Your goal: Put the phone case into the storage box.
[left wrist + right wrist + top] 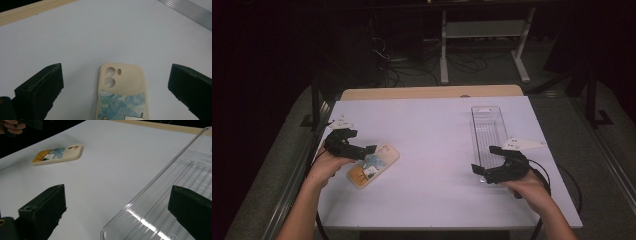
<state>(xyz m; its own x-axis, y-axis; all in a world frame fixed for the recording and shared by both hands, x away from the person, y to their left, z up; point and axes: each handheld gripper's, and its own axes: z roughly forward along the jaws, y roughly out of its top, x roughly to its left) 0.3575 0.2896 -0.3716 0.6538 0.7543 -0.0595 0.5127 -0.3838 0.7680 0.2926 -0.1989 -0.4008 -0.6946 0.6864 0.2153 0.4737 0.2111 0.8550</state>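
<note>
While jaws gape, left gripper [357, 141] overhangs phone case [373, 165].

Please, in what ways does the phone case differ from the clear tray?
The phone case is opaque cream with a painted picture; the clear tray is see-through and ribbed. The phone case is shorter and lies slanted by the left gripper; the clear tray is long and straight, its near end between the right gripper's jaws. Both rest flat on the white table.
</note>
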